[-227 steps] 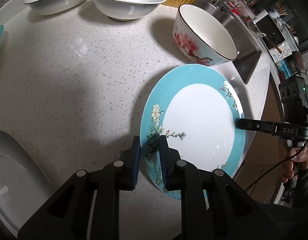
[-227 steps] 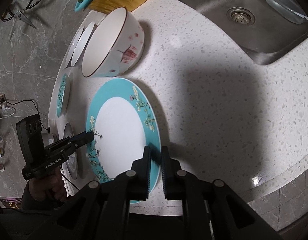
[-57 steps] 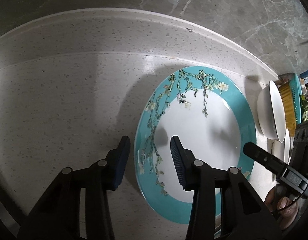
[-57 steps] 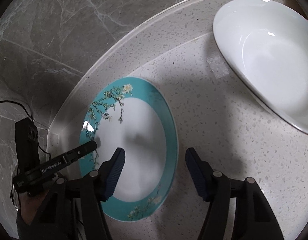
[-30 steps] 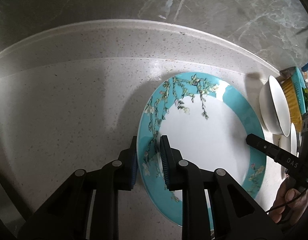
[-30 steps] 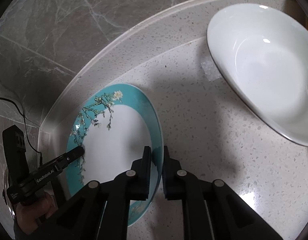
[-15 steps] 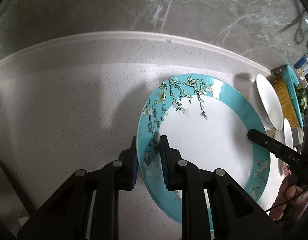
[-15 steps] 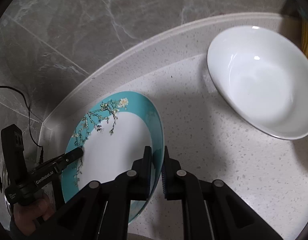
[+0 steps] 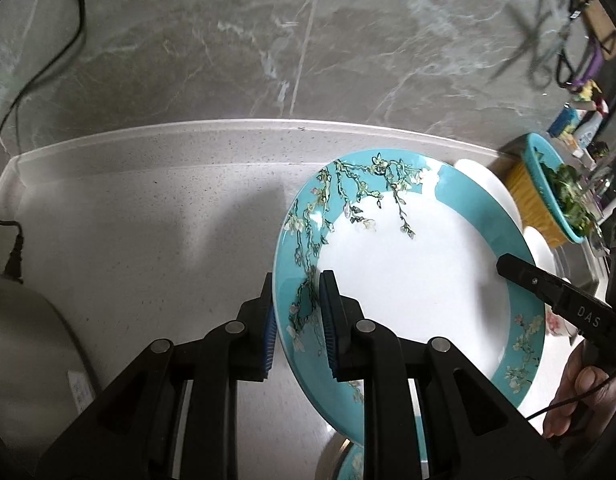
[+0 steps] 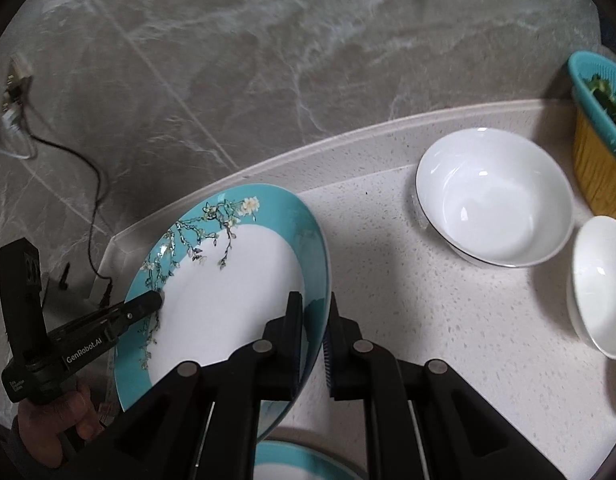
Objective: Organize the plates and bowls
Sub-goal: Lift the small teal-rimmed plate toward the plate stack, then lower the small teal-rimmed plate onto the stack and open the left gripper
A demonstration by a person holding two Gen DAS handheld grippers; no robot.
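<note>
The left hand-held gripper point(image 9: 295, 322) and right hand-held gripper point(image 10: 312, 340) each clamp opposite rims of the teal blossom plate point(image 9: 408, 276), raised above the worktop point(image 9: 147, 240).

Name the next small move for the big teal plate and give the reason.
Probably lower it onto the smaller teal plate just below: both the left gripper and right gripper clamp opposite rims of the large teal plate, which is held above the counter.

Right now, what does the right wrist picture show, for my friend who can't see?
Two hand-held grippers, right and left, hold a teal flowered plate by opposite rims, lifted above a speckled counter. Two white bowls sit to the right.
</note>
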